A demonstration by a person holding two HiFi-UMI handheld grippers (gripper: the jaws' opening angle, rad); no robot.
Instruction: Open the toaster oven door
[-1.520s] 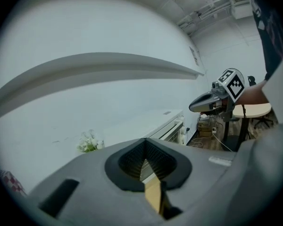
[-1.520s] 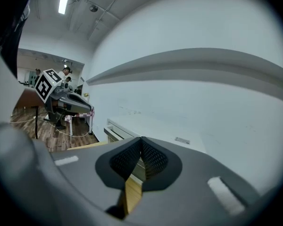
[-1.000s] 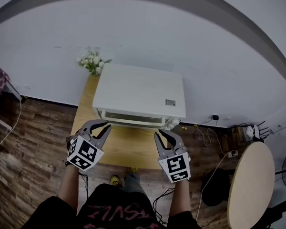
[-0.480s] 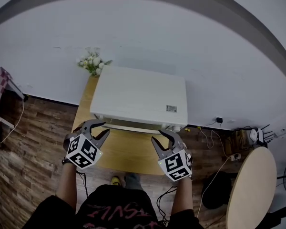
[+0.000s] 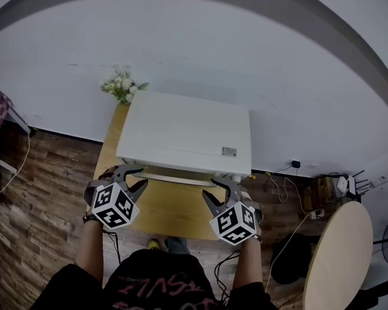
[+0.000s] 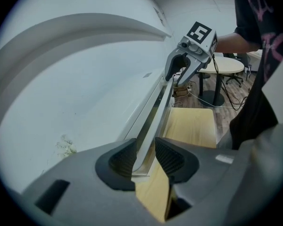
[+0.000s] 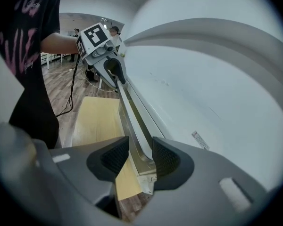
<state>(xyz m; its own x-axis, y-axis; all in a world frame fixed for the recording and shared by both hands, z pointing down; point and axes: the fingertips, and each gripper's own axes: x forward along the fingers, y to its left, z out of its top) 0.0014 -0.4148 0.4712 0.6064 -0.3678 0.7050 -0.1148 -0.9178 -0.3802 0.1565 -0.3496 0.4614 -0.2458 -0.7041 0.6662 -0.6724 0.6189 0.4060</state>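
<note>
Door handle [image 6: 151,117] straddled, nothing clamped yet
Left tongs [image 5: 130,175] and right tongs [image 5: 220,187] have just been opening, parted around the handle of the centre-frame toaster oven [image 5: 184,131]; a shallow bite could slip off that thin bar

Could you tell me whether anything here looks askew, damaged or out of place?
Nothing stands out: the toaster oven sits square on the wooden table, without visible damage, with the flowers standing behind it.

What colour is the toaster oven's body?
The toaster oven is white all over; the head view shows it best.
</note>
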